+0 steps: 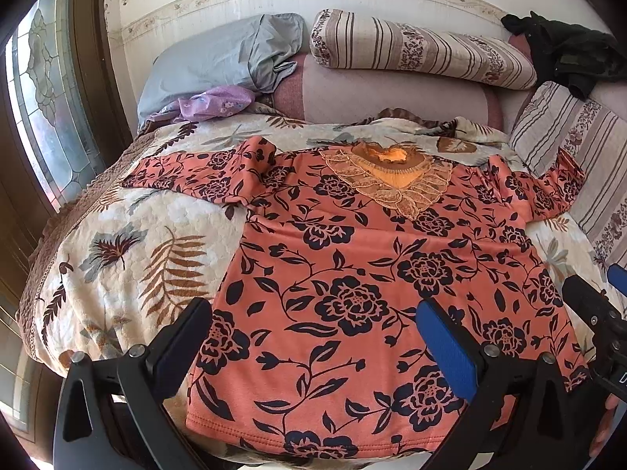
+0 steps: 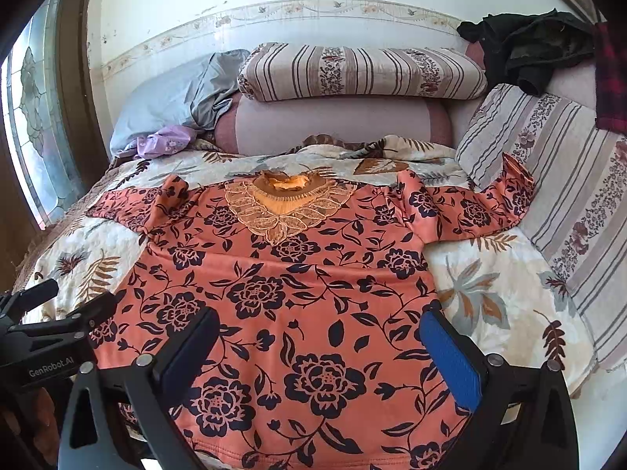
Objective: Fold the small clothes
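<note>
Hovering spread wide and empty above the flat coral floral-print knit top point(image 1: 352, 274), the left gripper point(image 1: 313, 337) and right gripper point(image 2: 317, 348) have folding yet to start, likely needing a sleeve pinched first.

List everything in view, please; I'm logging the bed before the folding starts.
Orange blouse with dark floral print and lace collar: one, spread flat on the quilt, sleeves out, hem nearest the cameras.
Cream quilt with leaf print: one, covering the bed.
Striped floral pillows: two, beige and brown; one on the headboard cushion, one at the bed's right side.
Mauve headboard cushion: one, at the head.
Grey pillow: one, back left.
Lilac flowered cloth: one, below the grey pillow.
Dark green garment: one, back right.
Stained-glass window: one, left.
Left gripper: black, blue pad, open over the hem.
Right gripper: same, open.
</note>
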Available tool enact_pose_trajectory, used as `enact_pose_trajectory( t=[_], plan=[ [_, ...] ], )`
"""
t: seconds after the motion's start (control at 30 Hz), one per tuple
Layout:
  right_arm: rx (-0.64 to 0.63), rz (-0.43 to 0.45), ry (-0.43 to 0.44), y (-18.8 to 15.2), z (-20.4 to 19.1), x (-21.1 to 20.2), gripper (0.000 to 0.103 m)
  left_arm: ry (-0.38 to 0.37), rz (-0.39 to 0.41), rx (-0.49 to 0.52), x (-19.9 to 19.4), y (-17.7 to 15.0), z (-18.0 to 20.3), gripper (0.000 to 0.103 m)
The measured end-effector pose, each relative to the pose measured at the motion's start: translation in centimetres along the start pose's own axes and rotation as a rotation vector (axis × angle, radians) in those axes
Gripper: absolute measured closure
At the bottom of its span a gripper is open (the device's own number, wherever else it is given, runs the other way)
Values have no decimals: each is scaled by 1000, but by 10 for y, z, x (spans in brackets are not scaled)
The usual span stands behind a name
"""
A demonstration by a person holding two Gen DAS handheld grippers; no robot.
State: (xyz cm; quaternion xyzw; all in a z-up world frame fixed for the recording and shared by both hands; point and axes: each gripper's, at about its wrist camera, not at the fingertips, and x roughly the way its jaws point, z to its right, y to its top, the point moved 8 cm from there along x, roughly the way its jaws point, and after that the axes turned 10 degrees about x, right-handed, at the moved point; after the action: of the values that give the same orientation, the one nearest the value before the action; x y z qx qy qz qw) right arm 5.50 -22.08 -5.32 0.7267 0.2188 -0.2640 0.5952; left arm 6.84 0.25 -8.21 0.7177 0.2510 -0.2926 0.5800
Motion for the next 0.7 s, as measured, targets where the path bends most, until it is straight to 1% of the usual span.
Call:
enact_pose_trajectory(
  t=[0.7],
  plan=[
    [-10,2,1,2,-6,7,0,-7,-10,-2,8,-2,-1,0]
  ],
)
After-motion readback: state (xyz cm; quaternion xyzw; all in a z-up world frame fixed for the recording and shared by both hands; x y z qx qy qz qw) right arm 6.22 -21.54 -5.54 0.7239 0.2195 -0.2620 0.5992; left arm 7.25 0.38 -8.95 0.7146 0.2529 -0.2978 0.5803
